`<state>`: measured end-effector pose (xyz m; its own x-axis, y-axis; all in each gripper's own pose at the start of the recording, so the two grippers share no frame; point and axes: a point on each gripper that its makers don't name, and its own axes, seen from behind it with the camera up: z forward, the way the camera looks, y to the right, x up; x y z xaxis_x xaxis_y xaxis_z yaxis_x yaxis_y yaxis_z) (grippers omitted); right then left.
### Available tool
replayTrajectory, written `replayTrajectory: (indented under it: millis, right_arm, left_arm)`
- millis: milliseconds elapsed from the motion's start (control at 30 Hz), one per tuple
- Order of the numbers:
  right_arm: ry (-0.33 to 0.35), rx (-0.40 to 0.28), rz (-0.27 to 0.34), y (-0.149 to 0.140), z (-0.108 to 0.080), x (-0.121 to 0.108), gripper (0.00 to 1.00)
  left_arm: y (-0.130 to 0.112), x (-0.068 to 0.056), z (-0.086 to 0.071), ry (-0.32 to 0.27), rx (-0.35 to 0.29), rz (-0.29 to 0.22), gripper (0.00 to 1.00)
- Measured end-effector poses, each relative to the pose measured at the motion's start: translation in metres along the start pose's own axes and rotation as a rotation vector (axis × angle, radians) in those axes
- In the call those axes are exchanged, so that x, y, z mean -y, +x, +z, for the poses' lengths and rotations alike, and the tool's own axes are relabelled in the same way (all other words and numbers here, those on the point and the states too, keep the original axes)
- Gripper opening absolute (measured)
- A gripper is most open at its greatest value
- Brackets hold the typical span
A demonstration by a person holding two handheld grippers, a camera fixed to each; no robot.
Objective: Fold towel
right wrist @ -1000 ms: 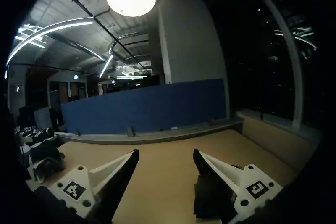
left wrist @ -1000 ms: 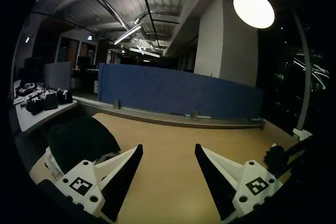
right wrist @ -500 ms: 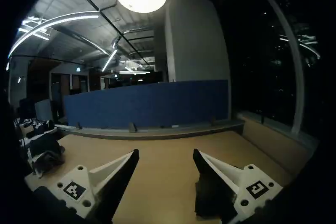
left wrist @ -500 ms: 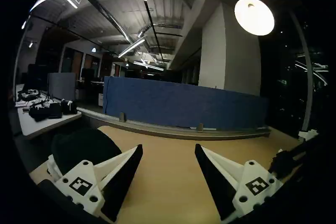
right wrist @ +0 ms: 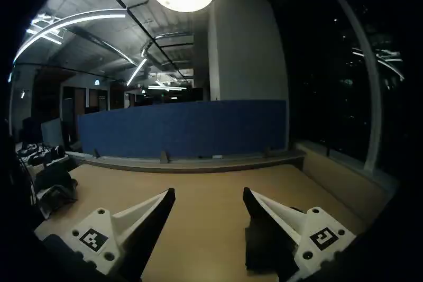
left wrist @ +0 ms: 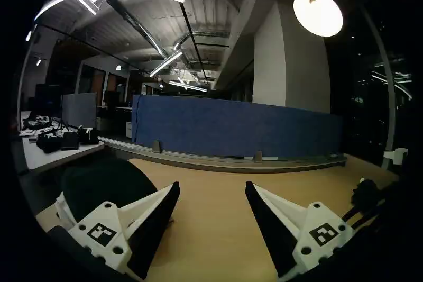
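A partition point(left wrist: 232, 128) stands along the table's point(left wrist: 211, 173) far edge. Behind the partition rises a pillar point(left wrist: 288, 70); left of it, a desk point(left wrist: 66, 155) holds gear point(left wrist: 53, 141). Before it, over the table, hang the left gripper point(left wrist: 212, 183) and right gripper point(right wrist: 208, 189).

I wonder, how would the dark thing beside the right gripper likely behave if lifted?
The dark thing lies flat with squarish edges, so probably folded cloth: likely floppy, sagging when lifted by an edge. It looks low, so probably light. Pushed, it may bunch on the table rather than roll.
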<state>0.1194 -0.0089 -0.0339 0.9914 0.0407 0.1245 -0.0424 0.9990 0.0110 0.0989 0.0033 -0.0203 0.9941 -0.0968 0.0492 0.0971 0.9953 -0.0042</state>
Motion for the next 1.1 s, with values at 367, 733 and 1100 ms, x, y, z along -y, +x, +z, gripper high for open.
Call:
replayTrajectory:
  millis: [367, 733, 1100]
  right_arm:
    - [-0.087, 0.003, -0.027, -0.004, 0.003, -0.017, 1.0]
    - [-0.09, 0.012, -0.063, -0.011, 0.007, 0.006, 1.0]
    - [-0.081, 0.019, -0.088, -0.018, 0.009, 0.017, 1.0]
  left_arm:
    - [-0.033, 0.007, 0.014, -0.007, -0.035, 0.043, 0.92]
    - [-0.061, 0.009, 0.019, -0.017, -0.065, 0.078, 0.92]
    - [-0.085, 0.005, 0.021, -0.026, -0.067, 0.086, 0.92]
